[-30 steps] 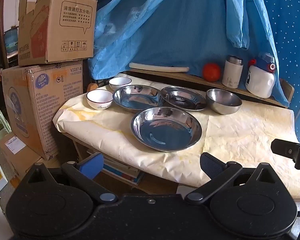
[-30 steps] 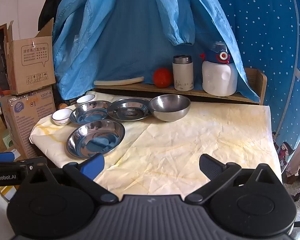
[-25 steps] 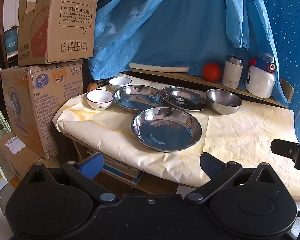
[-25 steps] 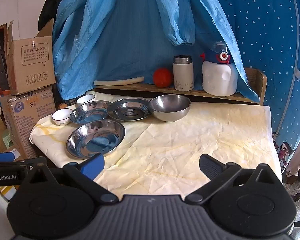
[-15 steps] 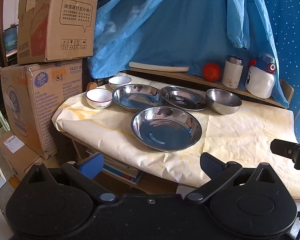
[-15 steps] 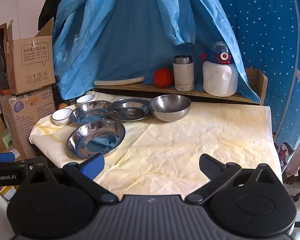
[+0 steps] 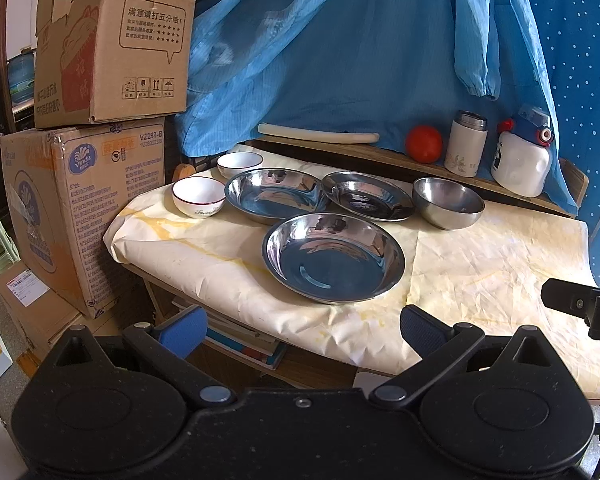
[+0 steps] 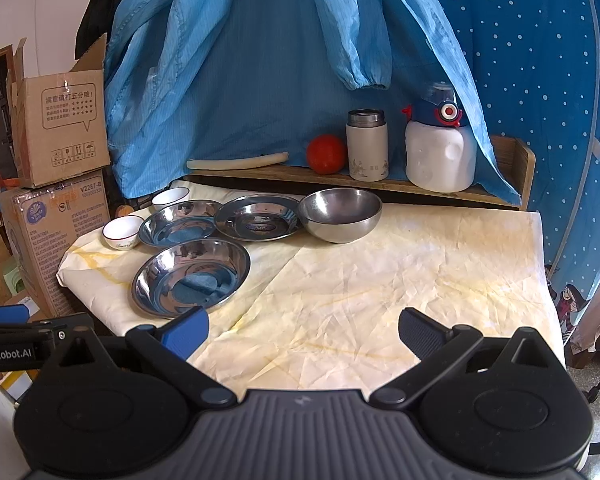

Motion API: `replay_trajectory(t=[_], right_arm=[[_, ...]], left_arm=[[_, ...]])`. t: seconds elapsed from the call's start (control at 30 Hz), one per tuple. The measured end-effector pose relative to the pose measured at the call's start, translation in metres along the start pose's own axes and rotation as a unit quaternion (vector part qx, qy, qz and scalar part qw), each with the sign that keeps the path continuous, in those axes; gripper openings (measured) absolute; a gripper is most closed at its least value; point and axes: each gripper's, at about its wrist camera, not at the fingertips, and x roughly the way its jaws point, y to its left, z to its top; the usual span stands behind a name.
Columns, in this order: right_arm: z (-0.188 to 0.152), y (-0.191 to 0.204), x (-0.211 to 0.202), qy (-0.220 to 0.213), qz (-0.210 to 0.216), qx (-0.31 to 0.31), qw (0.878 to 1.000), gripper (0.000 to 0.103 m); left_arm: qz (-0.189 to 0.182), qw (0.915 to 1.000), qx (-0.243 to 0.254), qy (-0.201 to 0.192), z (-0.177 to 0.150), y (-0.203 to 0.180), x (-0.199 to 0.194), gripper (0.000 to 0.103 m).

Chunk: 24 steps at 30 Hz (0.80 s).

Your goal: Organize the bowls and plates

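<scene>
Three steel plates lie on the paper-covered table (image 7: 480, 272): the nearest plate (image 7: 334, 262) (image 8: 191, 276), a left rear plate (image 7: 276, 194) (image 8: 177, 227) and a right rear plate (image 7: 368, 195) (image 8: 257, 217). A steel bowl (image 7: 447, 202) (image 8: 341, 214) stands to their right. Two white bowls stand at the far left, one nearer (image 7: 198, 196) (image 8: 123, 232) and one behind it (image 7: 239, 164) (image 8: 171, 198). My left gripper (image 7: 302, 326) is open and empty, short of the table's front edge. My right gripper (image 8: 303, 330) is open and empty over the table's near right part.
A wooden shelf (image 8: 380, 184) at the back holds a red ball (image 8: 326, 154), a white flask (image 8: 367, 151), a white bottle (image 8: 440, 152) and a pale stick (image 8: 238, 162). Stacked cardboard boxes (image 7: 84, 208) stand left of the table. Blue cloth (image 8: 260, 60) hangs behind.
Both views have hardly shifted. Nothing on the table has moved and both grippers stay open.
</scene>
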Motion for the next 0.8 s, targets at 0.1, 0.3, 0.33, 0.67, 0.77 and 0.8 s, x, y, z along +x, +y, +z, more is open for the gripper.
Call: replay_trajectory(t=[0.1, 0.3, 0.33, 0.67, 0.77, 0.8], right_arm=[[0.0, -0.0004, 0.0, 0.0, 0.0, 0.0, 1.0, 0.103], [-0.0002, -0.0011, -0.0001, 0.0, -0.001, 0.0, 1.0, 0.103], [-0.0002, -0.001, -0.0003, 0.0, -0.001, 0.0, 1.0, 0.103], [0.0001, -0.0002, 0.0012, 0.0, -0.001, 0.0, 1.0, 0.103], [0.0006, -0.0004, 0.0012, 0.0, 0.0, 0.0, 1.0, 0.103], [0.0006, -0.0006, 0.0011, 0.0, 0.0, -0.001, 1.0, 0.103]], left_arm=[[0.0, 1.0, 0.0, 0.0, 0.0006, 0.0006, -0.0001, 0.102], [0.0, 1.0, 0.0, 0.0, 0.0005, 0.0005, -0.0001, 0.102], [0.0, 1.0, 0.0, 0.0, 0.0005, 0.0006, -0.0001, 0.102], [0.0, 1.0, 0.0, -0.001, 0.002, 0.0003, 0.0006, 0.102], [0.001, 1.0, 0.0, -0.001, 0.0016, 0.0001, 0.0005, 0.102], [0.001, 1.0, 0.0, -0.001, 0.0016, 0.0002, 0.0005, 0.102]])
